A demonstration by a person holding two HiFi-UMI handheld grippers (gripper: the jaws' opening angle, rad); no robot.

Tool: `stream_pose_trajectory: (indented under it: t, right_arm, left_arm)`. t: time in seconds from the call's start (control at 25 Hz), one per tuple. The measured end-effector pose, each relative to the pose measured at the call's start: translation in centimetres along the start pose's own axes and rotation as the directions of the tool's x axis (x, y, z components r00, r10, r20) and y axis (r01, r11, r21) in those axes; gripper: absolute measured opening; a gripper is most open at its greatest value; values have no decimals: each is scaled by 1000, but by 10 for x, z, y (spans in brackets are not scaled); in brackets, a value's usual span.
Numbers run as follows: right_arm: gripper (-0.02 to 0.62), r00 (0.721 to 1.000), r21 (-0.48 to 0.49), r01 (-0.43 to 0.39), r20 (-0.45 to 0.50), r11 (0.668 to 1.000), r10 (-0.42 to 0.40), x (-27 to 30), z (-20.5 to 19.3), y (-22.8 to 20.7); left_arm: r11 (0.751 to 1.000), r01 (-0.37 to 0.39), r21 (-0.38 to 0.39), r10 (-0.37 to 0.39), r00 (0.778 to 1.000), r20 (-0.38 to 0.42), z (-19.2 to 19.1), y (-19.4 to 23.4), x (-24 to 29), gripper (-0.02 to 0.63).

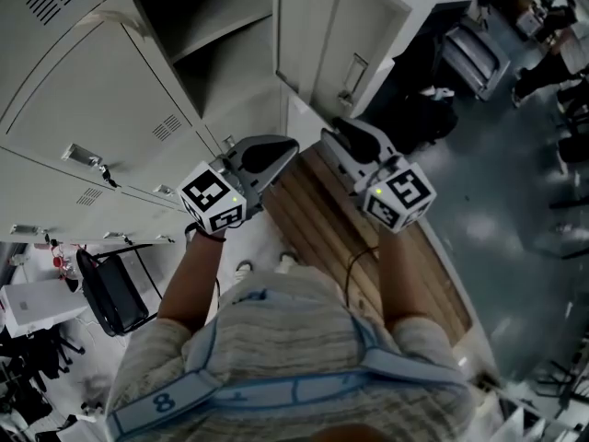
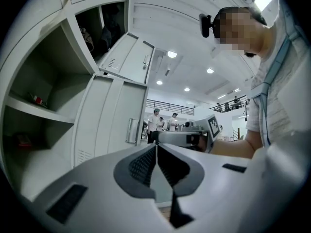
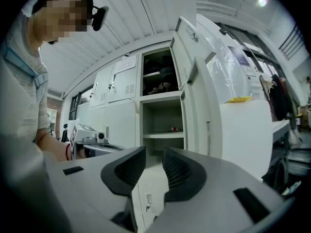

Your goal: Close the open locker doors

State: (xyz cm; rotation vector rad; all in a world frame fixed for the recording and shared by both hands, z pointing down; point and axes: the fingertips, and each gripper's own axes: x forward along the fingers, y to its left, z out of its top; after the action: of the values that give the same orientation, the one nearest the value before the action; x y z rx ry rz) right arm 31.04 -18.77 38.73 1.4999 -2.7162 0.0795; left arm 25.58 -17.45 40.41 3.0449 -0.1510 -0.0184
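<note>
Only my left gripper view shows people (image 2: 156, 122) standing far off. In head view's upper centre, the open door (image 1: 368, 26) stands beyond my clenched left gripper (image 1: 269, 155) and released right gripper (image 1: 354, 141), touching neither.

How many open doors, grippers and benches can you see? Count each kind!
Open doors: 2 (upper door, lower door)
Grippers: 2 (left gripper, right gripper)
Bench: 1
Total: 5
</note>
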Motion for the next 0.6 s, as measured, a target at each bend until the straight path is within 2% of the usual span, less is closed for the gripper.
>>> stream_pose_trajectory:
  t: [0.28,0.52,0.6]
  right_arm:
    - [91,999,-41,-51,-20,998,50,-24,6,-37]
    - [91,996,11,-95,4,995,94,-34,9,-69]
    - [114,995,19,-103,4,995,103,-34,10,-78]
  left_arm:
    - [1000,15,-8,-15,1000,-4,2,0,25,5]
    - [1000,10,-4,-10,1000,-19,1,-2,31,5]
    - [1000,0,-10,0,1000,-16,1,0,31,5]
